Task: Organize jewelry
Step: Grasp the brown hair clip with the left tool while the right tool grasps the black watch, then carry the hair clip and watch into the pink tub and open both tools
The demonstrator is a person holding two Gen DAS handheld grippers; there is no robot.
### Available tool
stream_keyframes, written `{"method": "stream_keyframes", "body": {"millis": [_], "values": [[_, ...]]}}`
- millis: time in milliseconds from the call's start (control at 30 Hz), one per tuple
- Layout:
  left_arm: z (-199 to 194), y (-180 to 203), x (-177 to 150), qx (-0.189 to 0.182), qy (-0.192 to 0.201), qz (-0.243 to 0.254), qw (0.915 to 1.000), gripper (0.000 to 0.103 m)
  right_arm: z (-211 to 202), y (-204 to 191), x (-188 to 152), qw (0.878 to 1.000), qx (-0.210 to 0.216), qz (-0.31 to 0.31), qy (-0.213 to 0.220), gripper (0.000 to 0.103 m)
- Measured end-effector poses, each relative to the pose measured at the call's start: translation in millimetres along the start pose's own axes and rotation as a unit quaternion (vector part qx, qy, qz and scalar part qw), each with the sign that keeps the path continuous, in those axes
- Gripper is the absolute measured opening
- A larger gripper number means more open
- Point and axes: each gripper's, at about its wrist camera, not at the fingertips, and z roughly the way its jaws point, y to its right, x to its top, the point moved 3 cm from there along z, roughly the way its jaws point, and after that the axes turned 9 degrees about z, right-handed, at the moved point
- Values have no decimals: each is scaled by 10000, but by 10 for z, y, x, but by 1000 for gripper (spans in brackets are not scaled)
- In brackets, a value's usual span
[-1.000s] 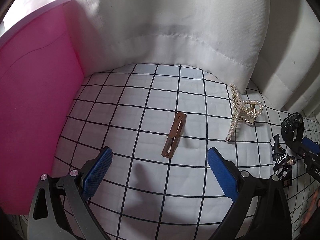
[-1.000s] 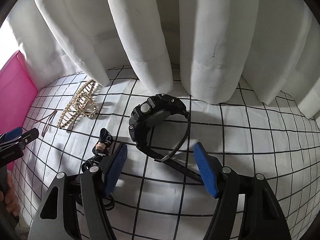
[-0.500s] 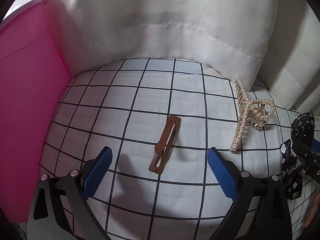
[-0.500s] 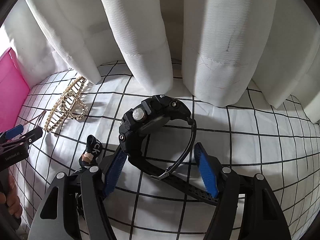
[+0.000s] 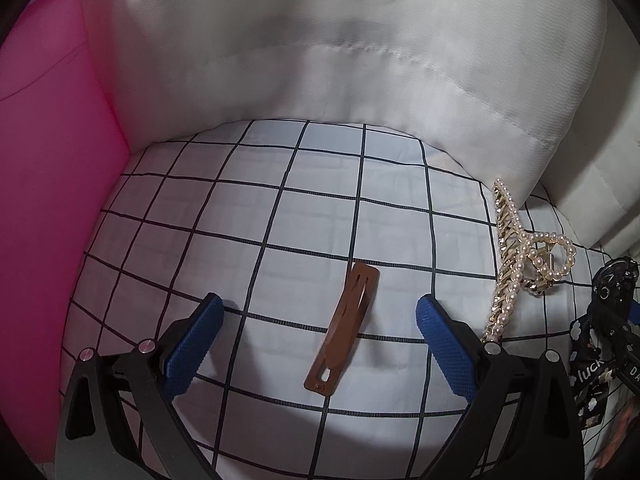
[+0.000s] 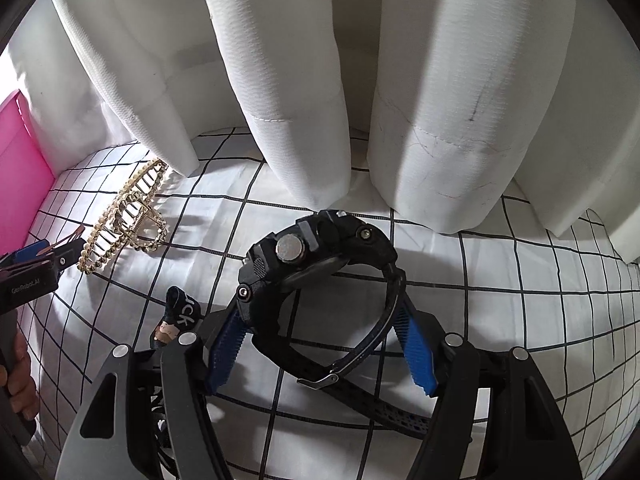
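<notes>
A brown flat hair clip [image 5: 344,328] lies on the white checked cloth [image 5: 280,216], between the fingers of my left gripper [image 5: 318,312], which is open and not touching it. A pearl claw clip [image 5: 516,256] lies to its right. In the right wrist view a black watch [image 6: 316,256] stands on its side on its buckled strap. My right gripper [image 6: 320,308] is open and straddles it, with the case by the left pad and the strap by the right pad. I cannot tell whether the pads touch the watch. The pearl claw clip [image 6: 128,220] lies at the far left.
A pink box [image 5: 48,160] walls off the left side. White curtain folds [image 6: 300,80] hang down onto the cloth at the back. A black printed tag [image 6: 182,312] lies just left of the right gripper. The left gripper [image 6: 36,264] and a hand [image 6: 16,380] show at the left edge.
My left gripper has moved forward and down, so the brown clip now lies between its fingers. The right gripper has closed in on the watch, which now sits between its jaws.
</notes>
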Motion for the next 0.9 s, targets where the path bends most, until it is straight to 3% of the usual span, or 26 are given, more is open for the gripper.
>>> {"method": "stream_keyframes", "body": {"millis": [167, 267, 367, 467, 533, 900], "values": [[10, 5, 16, 37, 109, -51, 9999, 95, 13, -20, -1, 9999, -49, -67, 93, 66], [-8, 3, 33, 35, 160, -61, 9998, 86, 11, -19, -13, 9999, -38, -77, 113, 66], [-119, -22, -46, 45, 228, -47, 9997, 68, 0, -14, -27, 9999, -36, -86, 120, 66], [-183, -45, -96, 29, 264, -23, 9996, 43, -7, -15, -38, 9999, -19, -94, 123, 66], [-216, -38, -111, -31, 263, 14, 9996, 15, -34, 3, -58, 9999, -2, -105, 121, 65], [-450, 1, -340, -283, 208, 52, 9994, 13, -214, 86, -169, 9998, 109, 47, 171, 65]]}}
